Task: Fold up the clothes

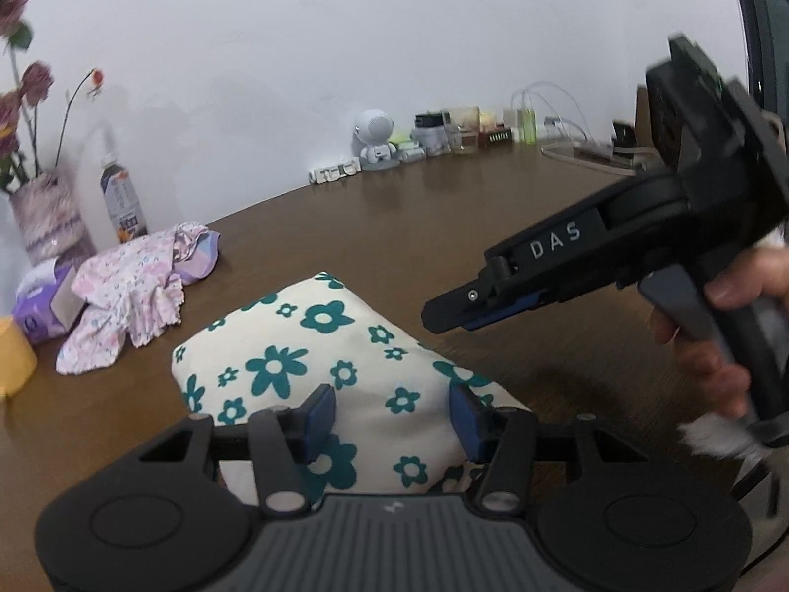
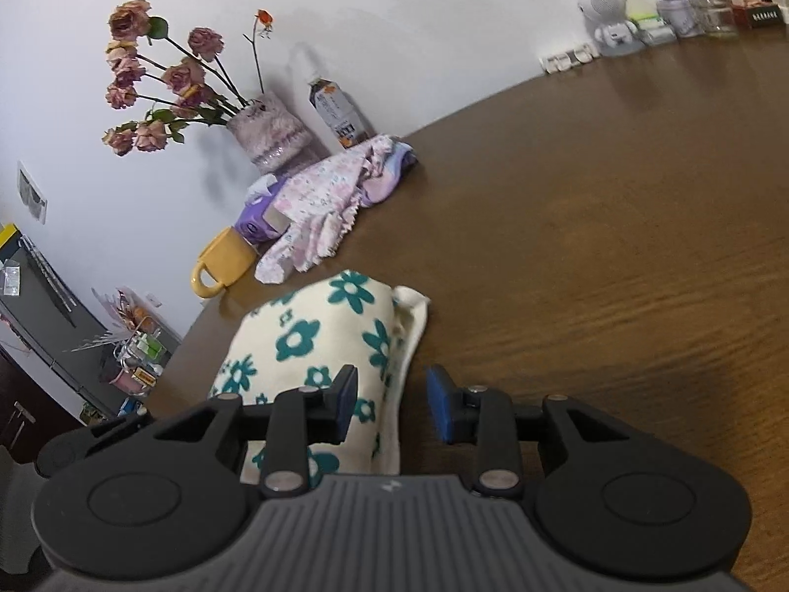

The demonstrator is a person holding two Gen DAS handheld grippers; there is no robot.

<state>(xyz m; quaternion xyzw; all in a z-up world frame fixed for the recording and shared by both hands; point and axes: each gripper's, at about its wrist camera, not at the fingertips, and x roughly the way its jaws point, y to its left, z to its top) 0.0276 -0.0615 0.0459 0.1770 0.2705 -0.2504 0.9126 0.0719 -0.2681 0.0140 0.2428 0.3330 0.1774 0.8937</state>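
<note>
A folded cream cloth with teal flowers (image 1: pixel 315 350) lies on the brown table (image 1: pixel 444 207). My left gripper (image 1: pixel 393 419) hovers over the cloth's near part. Its blue pads stand apart, the fabric spreads wider than both of them, and neither pad pinches it. In the right wrist view the same cloth (image 2: pixel 325 330) sits left of centre. My right gripper (image 2: pixel 394 404) is open at the cloth's right edge, its left pad in front of the fabric and its right pad over bare wood. From the left wrist view, the right gripper (image 1: pixel 439 313) is seen side-on above the cloth's right side, held by a hand (image 1: pixel 715 340).
A crumpled pink floral garment (image 1: pixel 133 296) lies at the far left beside a purple tissue pack (image 1: pixel 39 306), a yellow mug (image 2: pixel 222 261), a vase of dried roses (image 2: pixel 271 133) and a bottle (image 1: pixel 122 197). A white astronaut figure (image 1: pixel 375 138) and small jars line the back wall.
</note>
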